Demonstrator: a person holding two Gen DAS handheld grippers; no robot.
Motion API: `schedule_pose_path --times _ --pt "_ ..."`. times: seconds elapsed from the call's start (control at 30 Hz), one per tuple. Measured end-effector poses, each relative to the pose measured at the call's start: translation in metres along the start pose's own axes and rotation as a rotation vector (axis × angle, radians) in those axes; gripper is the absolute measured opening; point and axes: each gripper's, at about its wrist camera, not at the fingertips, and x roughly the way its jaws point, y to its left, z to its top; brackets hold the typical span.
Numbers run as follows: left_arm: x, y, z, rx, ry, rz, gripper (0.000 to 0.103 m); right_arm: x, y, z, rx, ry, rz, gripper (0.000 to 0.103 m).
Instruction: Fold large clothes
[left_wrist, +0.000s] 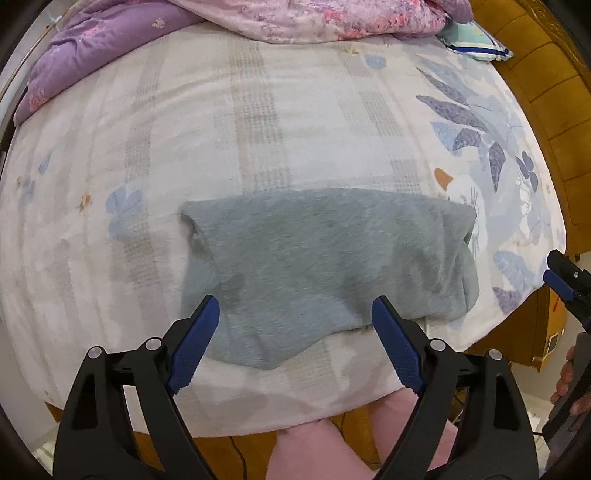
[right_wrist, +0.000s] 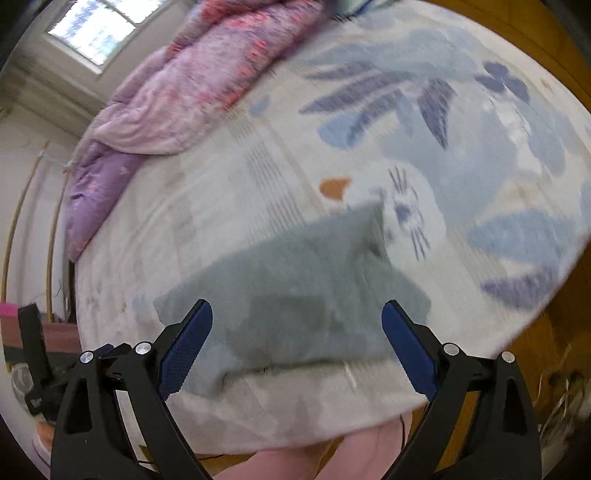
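A bed (left_wrist: 258, 122) covered by a pale floral sheet fills both views. A purple and pink quilt (left_wrist: 92, 48) is bunched along the bed's far side. A grey garment (left_wrist: 325, 258), already folded into a compact rectangle, is laid near the bed's front edge. The left gripper (left_wrist: 295, 321) is held wide open above the garment, gripping nothing; the right gripper (right_wrist: 297, 328) is likewise spread wide and empty. So close to the edge, the bundle could be nudged off or loosened by a careless touch.

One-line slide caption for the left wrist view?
Open left gripper above folded grey garment on patterned bed sheet.
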Motion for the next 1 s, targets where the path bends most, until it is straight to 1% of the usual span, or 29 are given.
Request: schedule_pose_path --times 0.03,0.07,0.13,0.17,0.23,0.3,0.37,0.43,0.5,0.63,0.67,0.7,0.73,0.77,0.8,0.83,0.87,0.9,0.93,0.97,1.0 --pt "0.004 -0.008 0.001 0.0 0.005 0.006 0.085 0.007 -0.004 0.007 -0.017 0.028 0.0 0.09" --pt "0.009 -0.015 0.005 0.002 0.009 0.027 0.085 0.016 -0.01 0.015 -0.033 0.06 0.002 0.09" --pt "0.017 -0.027 0.01 -0.002 0.016 0.064 0.085 0.031 -0.021 0.029 -0.059 0.087 0.004 0.09" --pt "0.021 -0.031 0.013 -0.02 0.017 0.076 0.085 0.038 -0.03 0.038 -0.074 0.094 0.007 0.09" --pt "0.028 -0.037 0.018 -0.06 0.019 0.089 0.085 0.055 -0.043 0.052 -0.089 0.109 0.041 0.09" --pt "0.04 -0.046 0.022 -0.091 0.042 0.111 0.085 0.077 -0.058 0.066 -0.094 0.15 0.081 0.09" --pt "0.047 -0.047 0.024 -0.122 0.051 0.118 0.085 0.106 -0.073 0.079 -0.095 0.227 0.14 0.09" --pt "0.054 -0.045 0.026 -0.167 0.056 0.083 0.085 0.134 -0.084 0.089 -0.089 0.307 0.157 0.09" --pt "0.061 -0.044 0.027 -0.198 0.061 0.09 0.085 0.16 -0.093 0.099 -0.093 0.34 0.161 0.09" --pt "0.075 -0.041 0.029 -0.212 0.093 0.121 0.085 0.195 -0.095 0.117 -0.115 0.38 0.17 0.09" --pt "0.078 -0.04 0.029 -0.217 0.1 0.123 0.085 0.203 -0.094 0.121 -0.109 0.387 0.204 0.09" --pt "0.081 -0.039 0.029 -0.222 0.108 0.12 0.085 0.214 -0.092 0.123 -0.098 0.415 0.282 0.09" --pt "0.084 -0.038 0.028 -0.225 0.114 0.122 0.085 0.226 -0.091 0.121 -0.08 0.461 0.345 0.09" --pt "0.087 -0.037 0.027 -0.226 0.12 0.127 0.085 0.245 -0.091 0.115 -0.054 0.533 0.375 0.091" --pt "0.088 -0.036 0.026 -0.228 0.123 0.129 0.085 0.254 -0.091 0.109 -0.045 0.556 0.38 0.094" --pt "0.089 -0.035 0.024 -0.233 0.126 0.128 0.085 0.252 -0.09 0.106 -0.06 0.524 0.398 0.097" --pt "0.09 -0.034 0.022 -0.239 0.129 0.125 0.085 0.25 -0.09 0.104 -0.068 0.522 0.404 0.097" --pt "0.089 -0.033 0.019 -0.245 0.132 0.117 0.085 0.25 -0.092 0.096 -0.045 0.561 0.447 0.097" --pt "0.089 -0.032 0.016 -0.248 0.131 0.11 0.085 0.255 -0.097 0.082 0.03 0.653 0.522 0.097" --pt "0.089 -0.032 0.013 -0.249 0.133 0.104 0.085 0.259 -0.101 0.068 0.079 0.717 0.554 0.097" --pt "0.089 -0.031 0.01 -0.247 0.139 0.102 0.085 0.258 -0.105 0.05 0.082 0.742 0.552 0.095"
